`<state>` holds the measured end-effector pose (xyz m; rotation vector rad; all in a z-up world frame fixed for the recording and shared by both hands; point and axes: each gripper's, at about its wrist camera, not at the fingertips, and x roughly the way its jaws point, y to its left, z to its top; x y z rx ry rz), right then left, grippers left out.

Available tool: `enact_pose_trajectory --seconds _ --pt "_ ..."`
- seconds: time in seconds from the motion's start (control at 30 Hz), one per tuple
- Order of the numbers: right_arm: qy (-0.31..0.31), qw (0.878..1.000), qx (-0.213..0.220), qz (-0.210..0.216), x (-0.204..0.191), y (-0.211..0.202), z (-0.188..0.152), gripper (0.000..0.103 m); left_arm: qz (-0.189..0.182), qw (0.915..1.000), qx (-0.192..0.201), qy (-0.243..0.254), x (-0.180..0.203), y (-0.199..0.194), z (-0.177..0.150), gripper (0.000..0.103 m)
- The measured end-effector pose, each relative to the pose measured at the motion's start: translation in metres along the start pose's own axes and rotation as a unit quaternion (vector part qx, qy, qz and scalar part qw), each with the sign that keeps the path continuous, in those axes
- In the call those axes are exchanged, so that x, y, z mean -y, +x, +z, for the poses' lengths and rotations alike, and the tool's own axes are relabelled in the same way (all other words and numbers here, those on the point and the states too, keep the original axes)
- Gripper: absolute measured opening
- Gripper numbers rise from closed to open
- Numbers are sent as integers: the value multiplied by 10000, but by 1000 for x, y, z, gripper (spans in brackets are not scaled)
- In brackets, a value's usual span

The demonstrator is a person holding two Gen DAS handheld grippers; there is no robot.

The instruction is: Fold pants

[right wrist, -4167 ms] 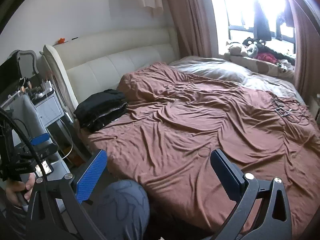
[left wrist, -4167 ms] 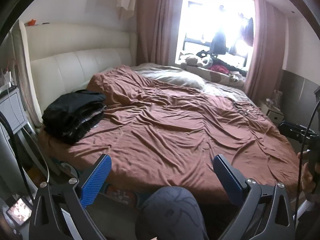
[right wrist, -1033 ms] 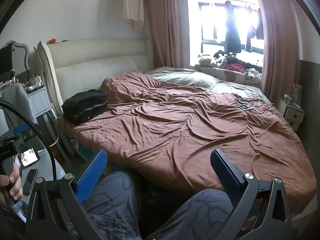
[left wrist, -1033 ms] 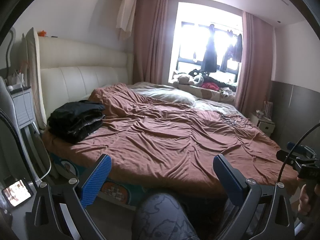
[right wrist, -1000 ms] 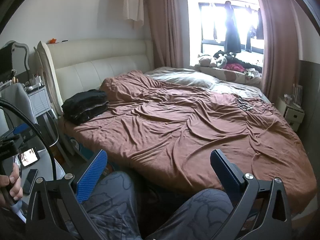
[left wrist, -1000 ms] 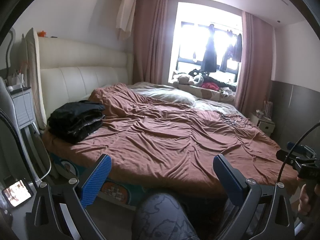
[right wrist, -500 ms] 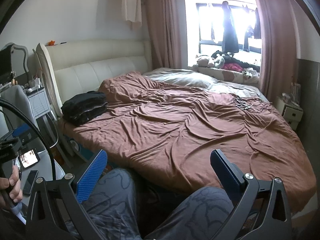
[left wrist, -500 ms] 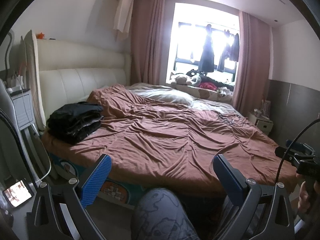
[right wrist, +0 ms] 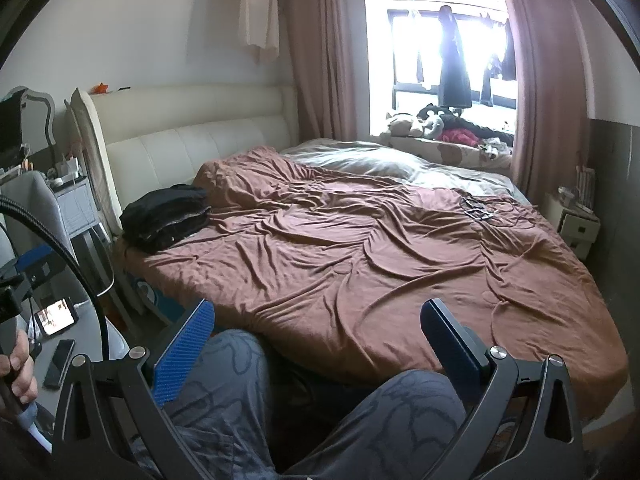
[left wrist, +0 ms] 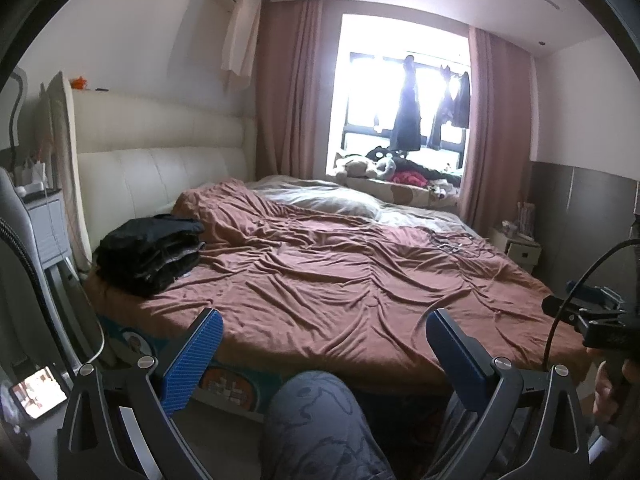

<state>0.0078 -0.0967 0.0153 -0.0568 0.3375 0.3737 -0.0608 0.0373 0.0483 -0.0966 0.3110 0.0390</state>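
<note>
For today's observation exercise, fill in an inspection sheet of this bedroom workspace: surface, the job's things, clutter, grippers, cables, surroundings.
Surface: bed covered by a wrinkled brown sheet.
Job's things: stack of dark folded clothes at the bed corner near the headboard.
Clutter: small dark items on the far side of the sheet; soft toys on the window ledge.
Grippers: left gripper and right gripper both open, empty, short of the bed.
Cables: black cable beside the left hand.
Surroundings: pink curtains, bright window, lit phone on a side surface.
</note>
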Motion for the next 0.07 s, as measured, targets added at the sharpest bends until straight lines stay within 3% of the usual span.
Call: enact_pose_trajectory --seconds 0.07 --pt "-34 10000 2 -24 -1 -1 2 103 -44 10000 31 19 0 -1 2 102"
